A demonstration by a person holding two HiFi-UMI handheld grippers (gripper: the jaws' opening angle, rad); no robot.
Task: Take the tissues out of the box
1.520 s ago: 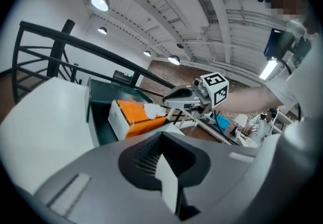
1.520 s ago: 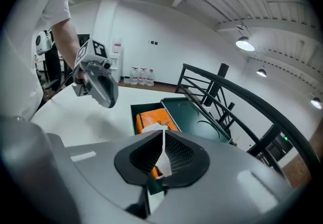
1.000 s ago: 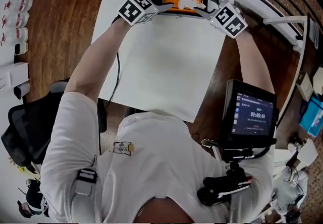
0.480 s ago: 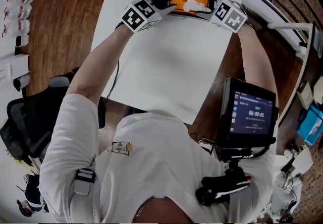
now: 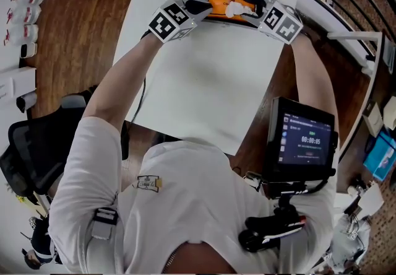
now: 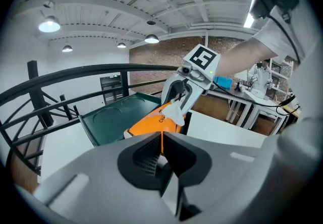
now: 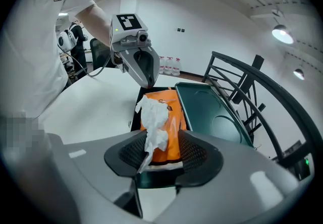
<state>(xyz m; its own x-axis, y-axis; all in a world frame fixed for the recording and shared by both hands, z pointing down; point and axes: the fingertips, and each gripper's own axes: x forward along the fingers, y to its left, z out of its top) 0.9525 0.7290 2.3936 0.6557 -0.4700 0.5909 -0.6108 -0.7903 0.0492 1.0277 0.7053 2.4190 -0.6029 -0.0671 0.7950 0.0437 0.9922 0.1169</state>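
The left claw [image 6: 161, 143] pinches the end of the orange pack [image 7: 170, 112] on the surface [image 7: 96, 112]. The right claw [image 7: 164, 153] is closing around one raised tissue [image 7: 154, 117], which is not yet gripped. No tissue is out yet.

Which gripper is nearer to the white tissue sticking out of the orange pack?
Right. The right gripper is closing its fingers around the white tissue; the left gripper pinches the orange pack at its other end.
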